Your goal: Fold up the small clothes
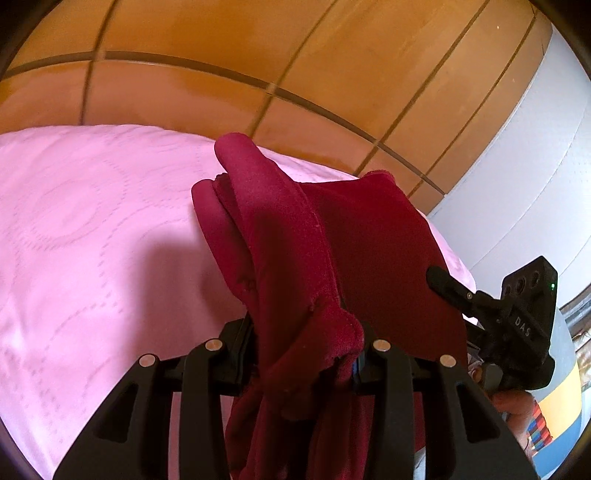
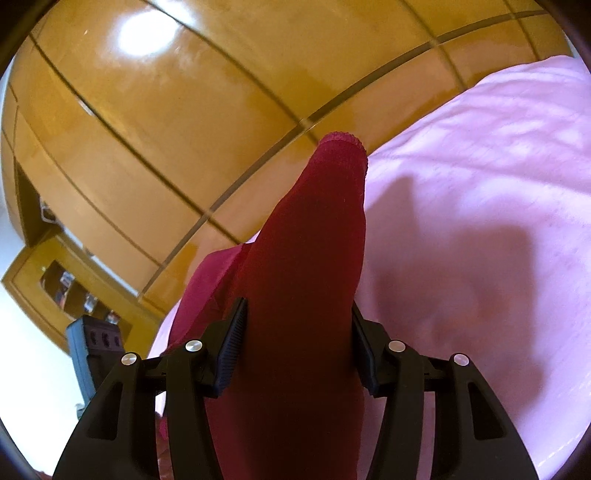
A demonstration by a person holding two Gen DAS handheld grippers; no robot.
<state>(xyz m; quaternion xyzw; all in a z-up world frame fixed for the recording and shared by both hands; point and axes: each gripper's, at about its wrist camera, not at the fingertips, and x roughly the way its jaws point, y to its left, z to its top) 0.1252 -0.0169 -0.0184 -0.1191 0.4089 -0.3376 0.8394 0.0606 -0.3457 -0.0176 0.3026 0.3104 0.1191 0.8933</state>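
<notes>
Currently: left gripper (image 1: 308,354) pinches garment (image 1: 332,229) | right gripper (image 2: 297,350) pinches same garment, lifted over bed (image 1: 92,221) | fold unfinished; laying, creasing remain.

bright, warm light in both views. a white glare spot sits on the glossy wooden panels (image 2: 147,29) — the red cloth (image 2: 306,295) throws soft dark shadows on the pink bedspread (image 2: 480,184). fisheye bending curves straight lines — dark corners, slight blur at the edges.
</notes>
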